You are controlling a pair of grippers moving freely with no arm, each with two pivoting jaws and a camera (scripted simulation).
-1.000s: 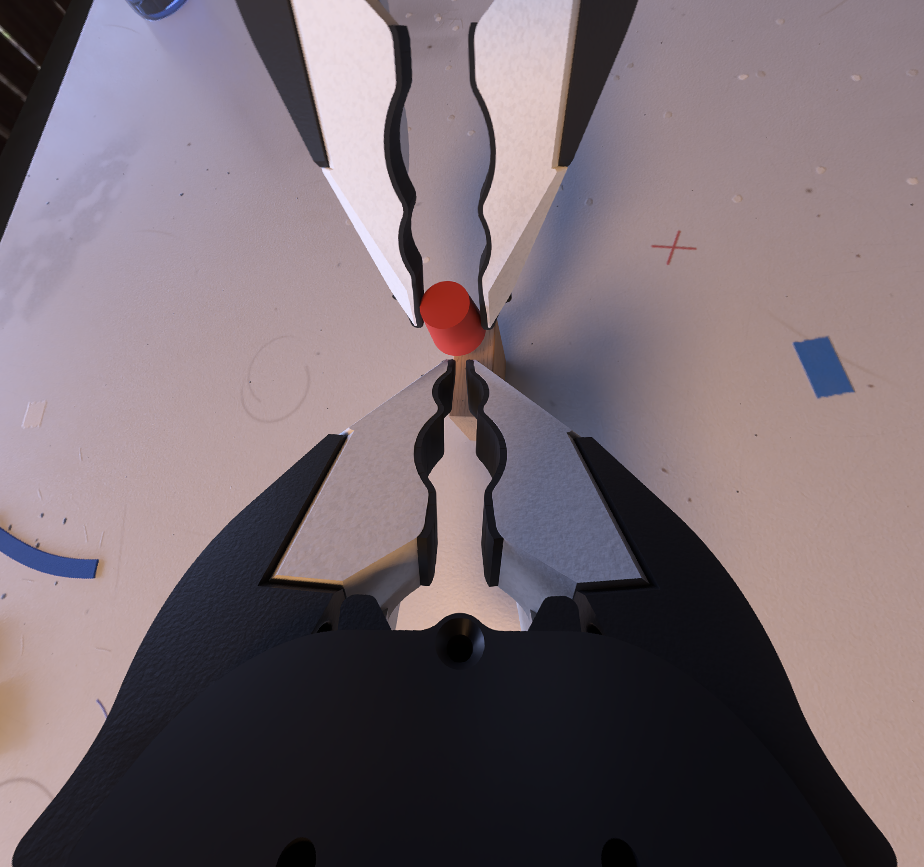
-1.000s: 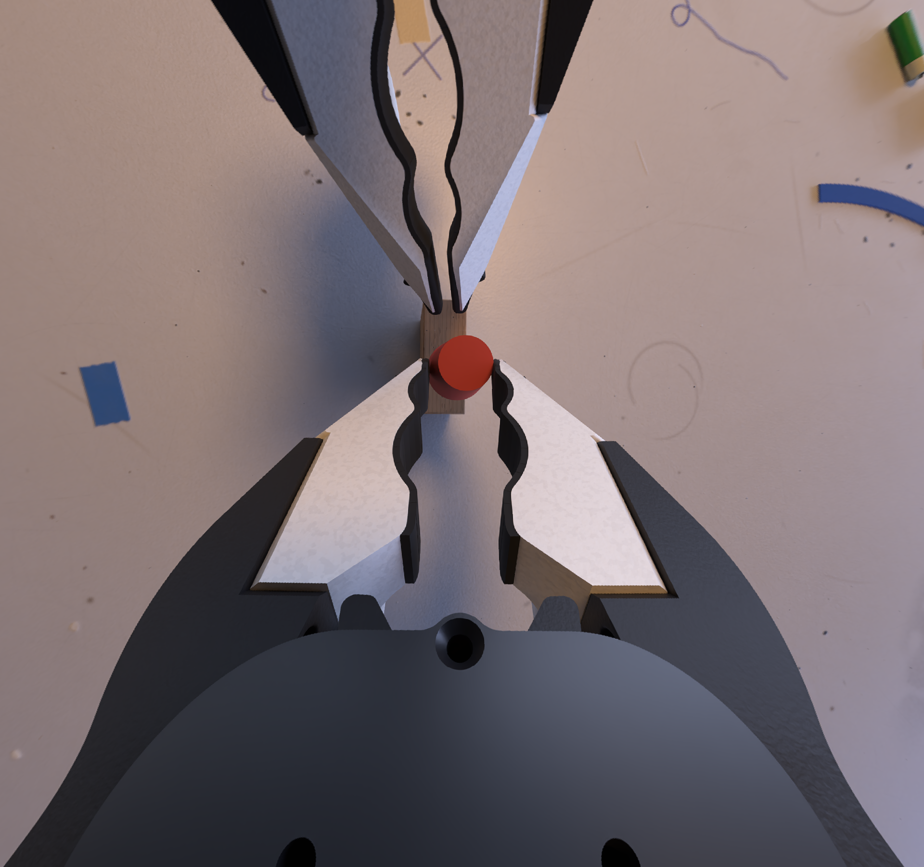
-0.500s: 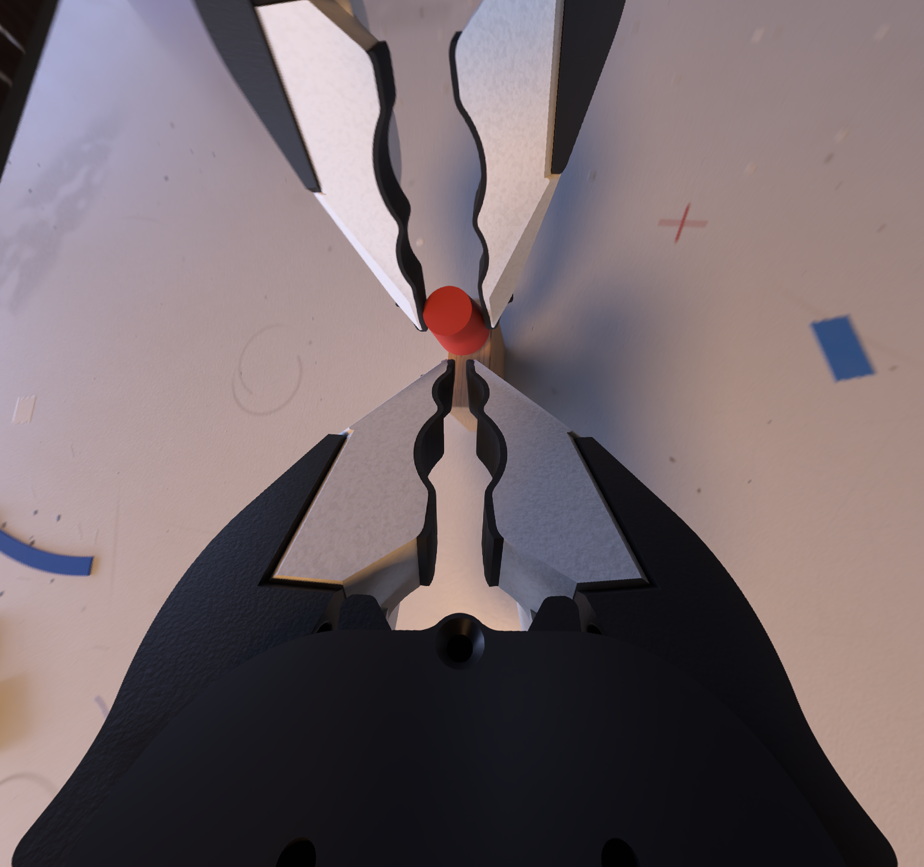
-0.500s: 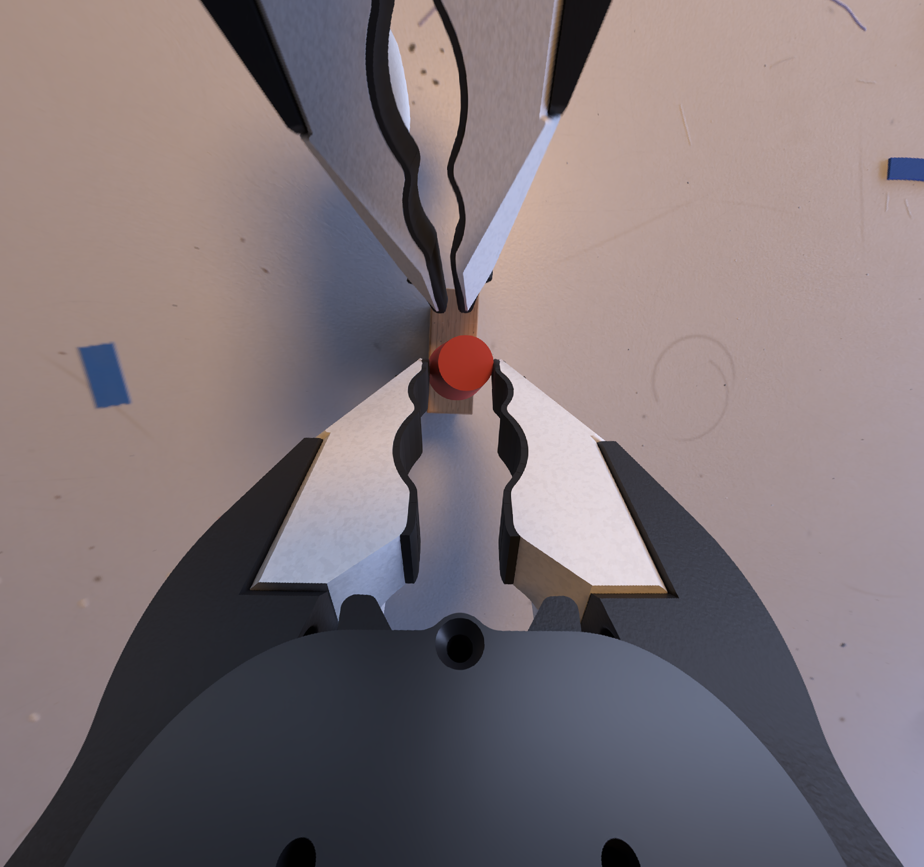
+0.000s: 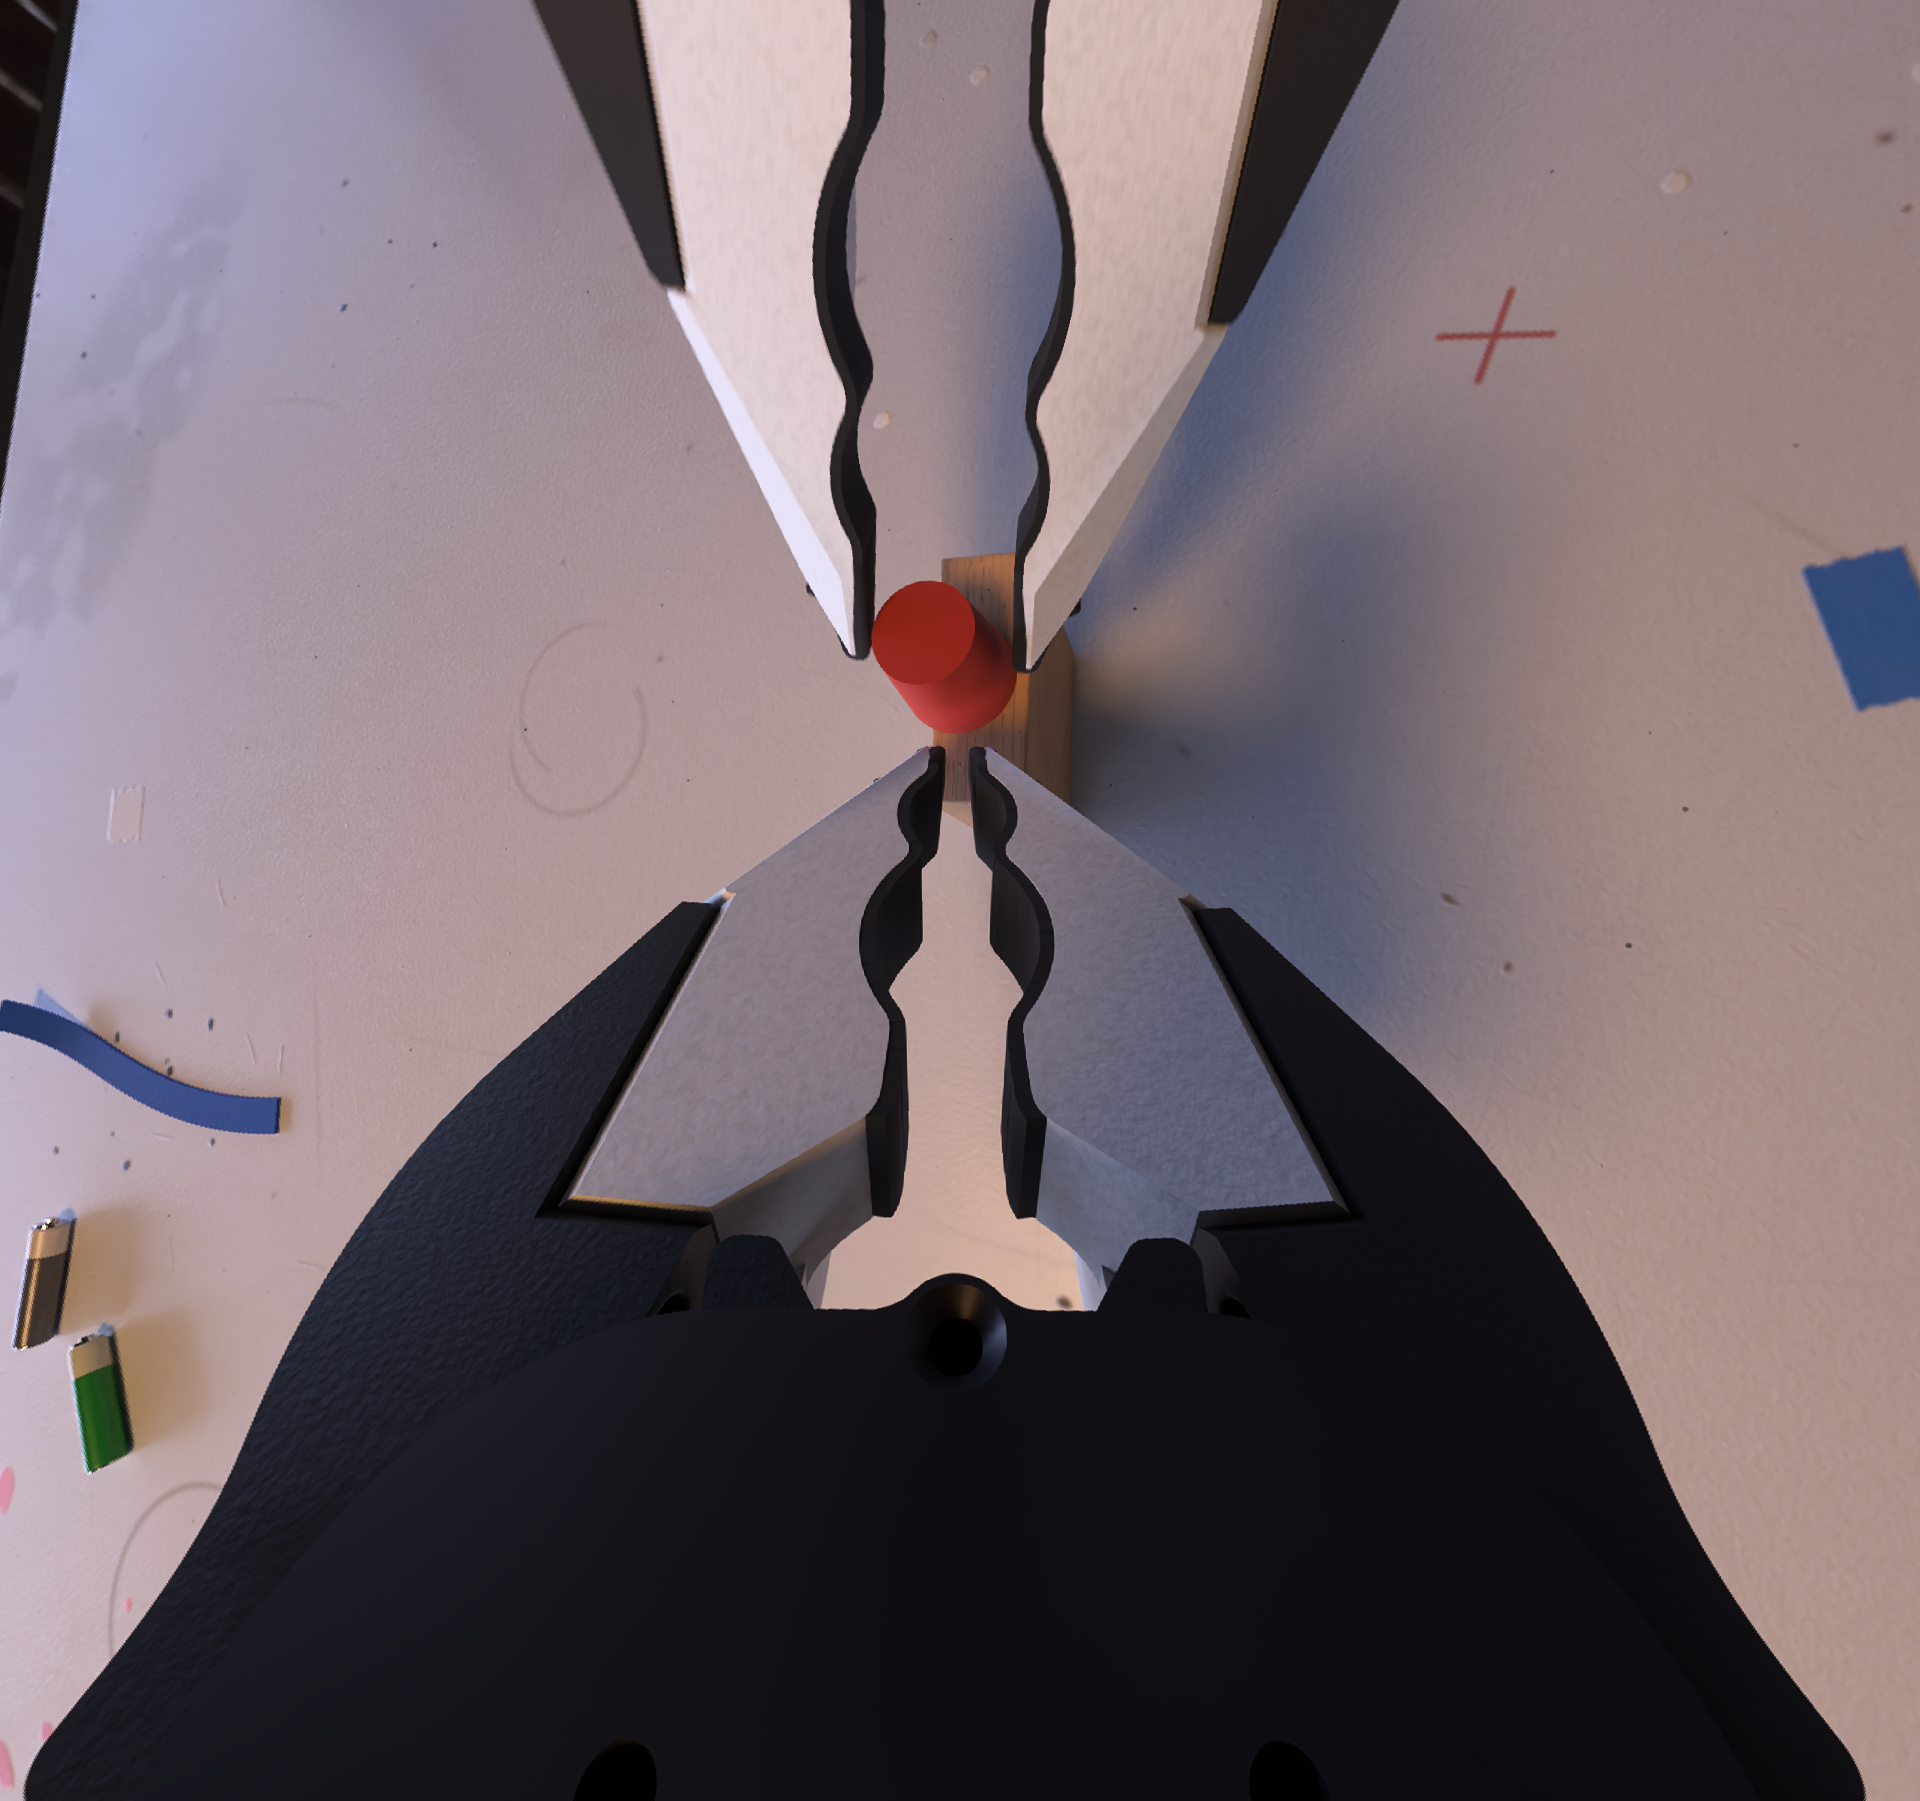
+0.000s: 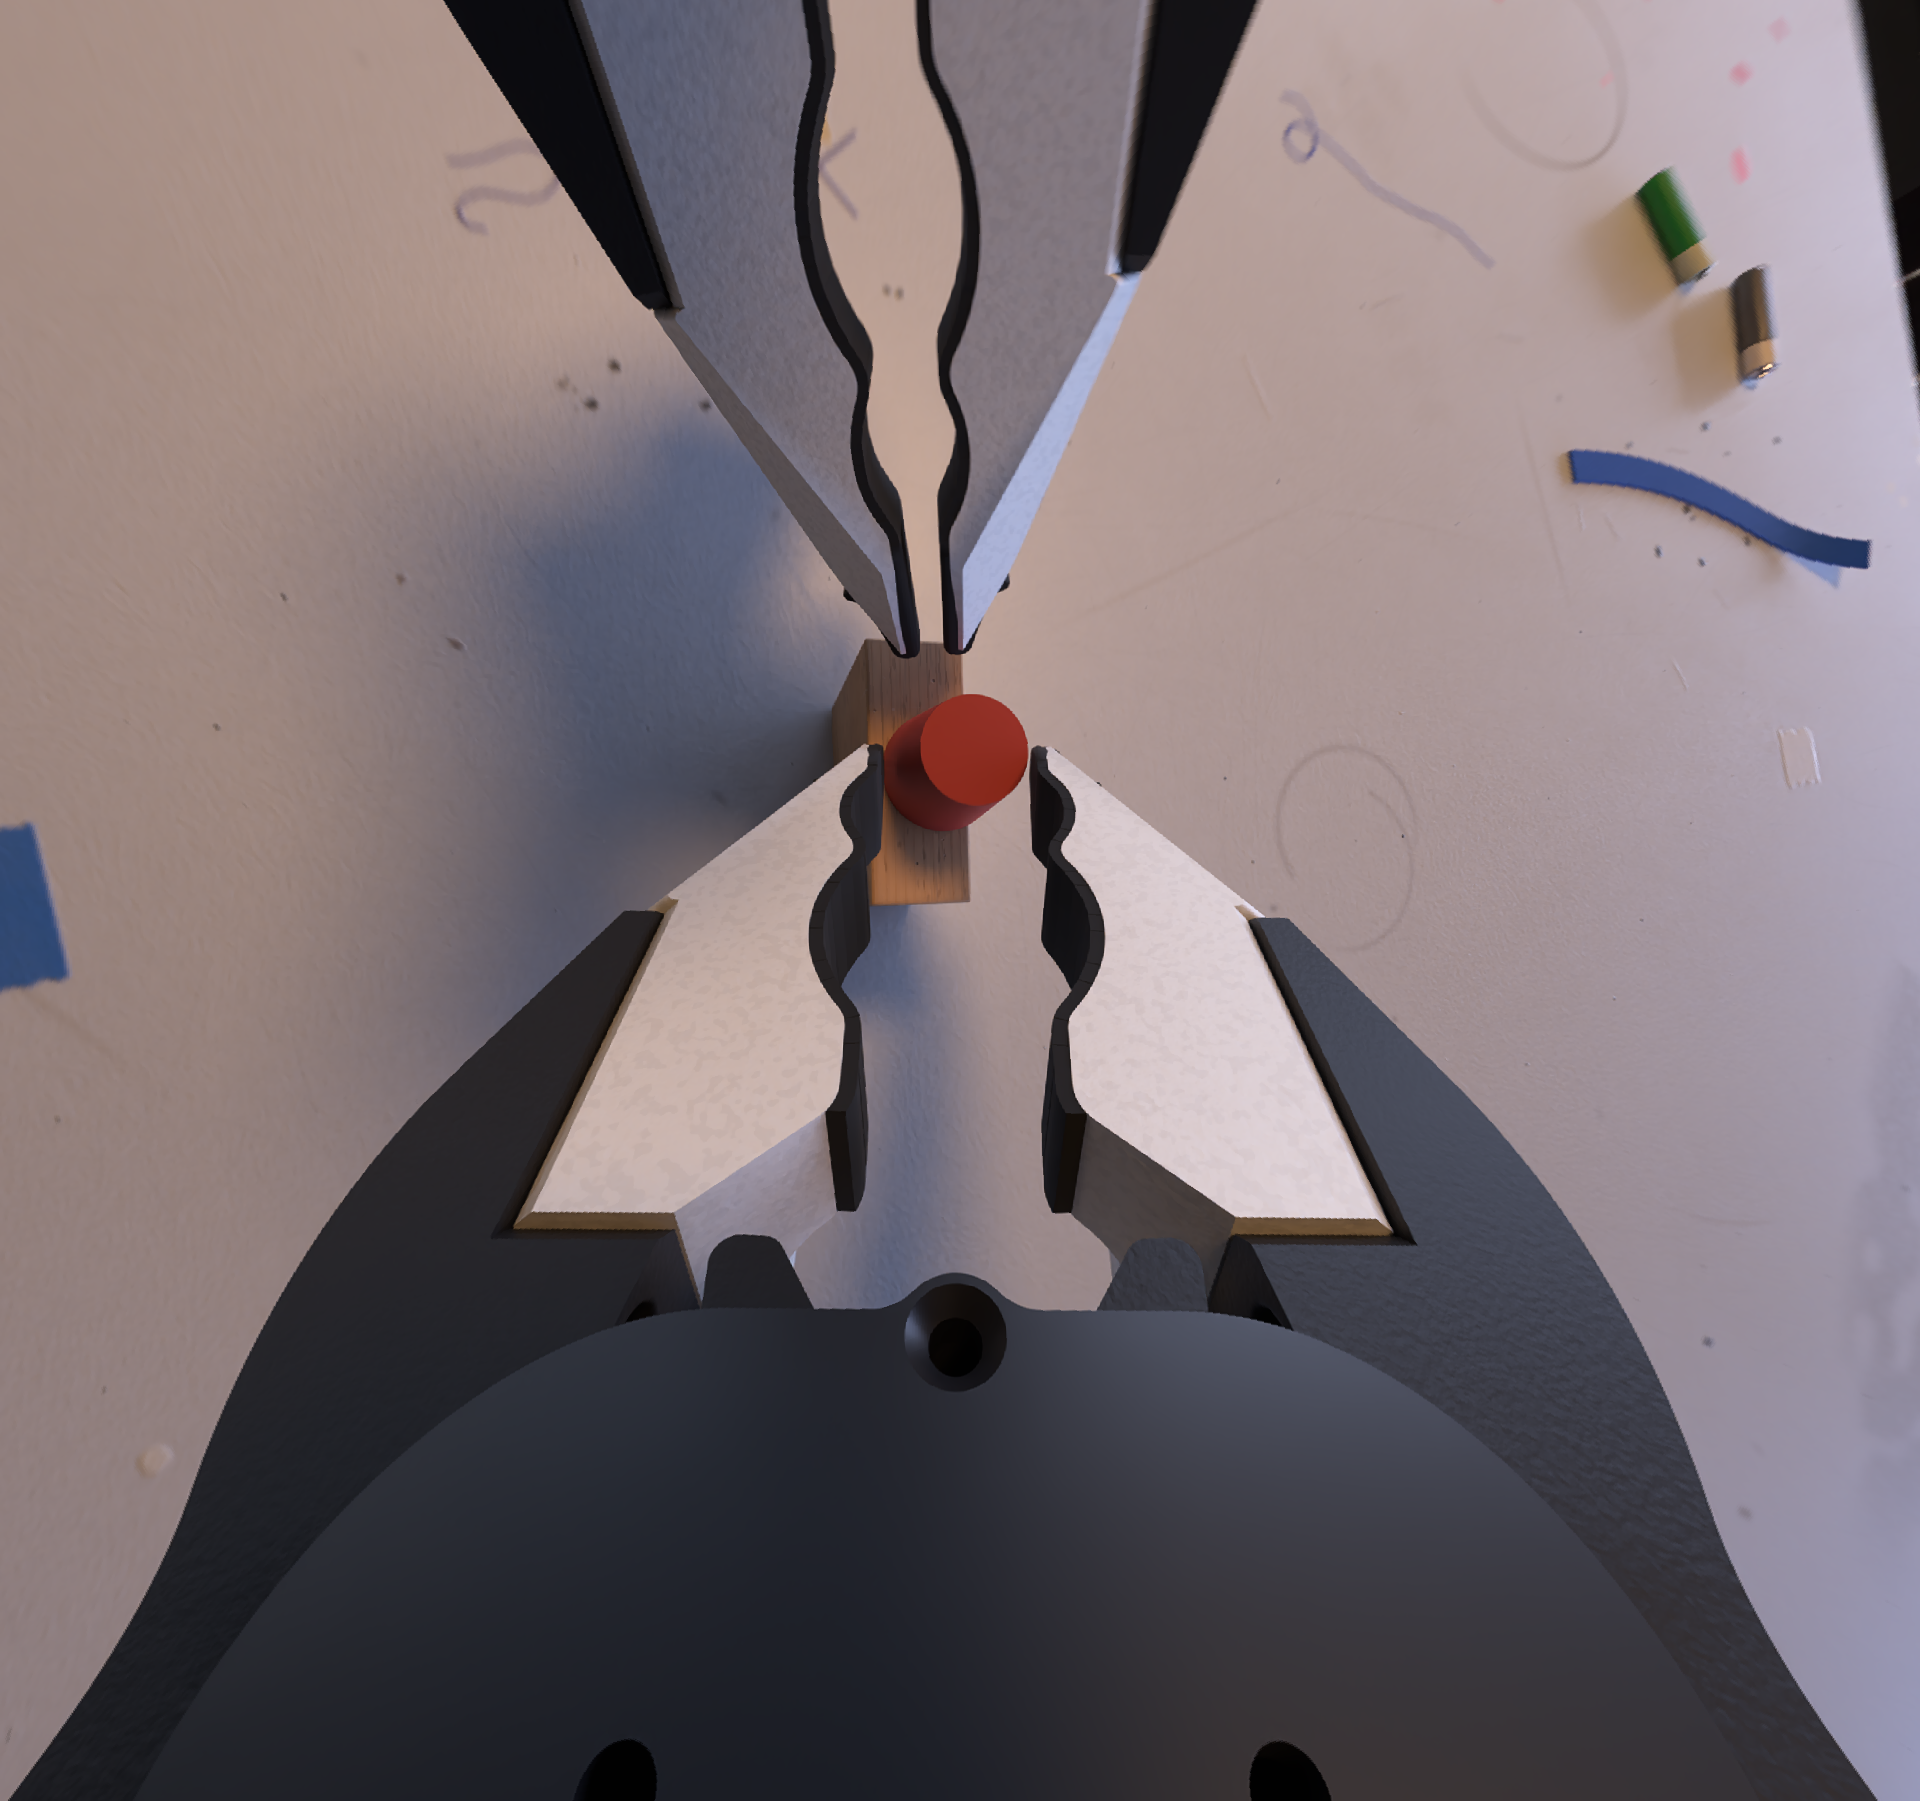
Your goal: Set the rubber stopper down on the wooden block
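A red rubber stopper (image 6: 971, 749) stands on a small wooden block (image 6: 920, 873) lying on the pale table. My right gripper (image 6: 956, 759) straddles the stopper with its jaws slightly wider than it, a thin gap on each side, so it is open. In the left wrist view the stopper (image 5: 925, 634) sits on the block (image 5: 1044, 723) between the right gripper's tips (image 5: 940, 655). My left gripper (image 5: 956, 759) is shut to a sliver and holds nothing. Its tips hover over the block's end opposite the right gripper, as the right wrist view (image 6: 932, 645) also shows.
A green battery (image 5: 101, 1403) and a silver battery (image 5: 42, 1278) lie near a curved blue strip (image 5: 156, 1086); the right wrist view shows them too (image 6: 1673, 224). A blue tape patch (image 5: 1865, 624) and a red cross mark (image 5: 1494, 335) lie on the other side. The table's dark edge (image 5: 42, 193) is close.
The right gripper's jaws have parted slightly and no longer pinch the stopper, which looks lower on the block. Both views have shifted, bringing the batteries into sight. The left gripper stays shut.
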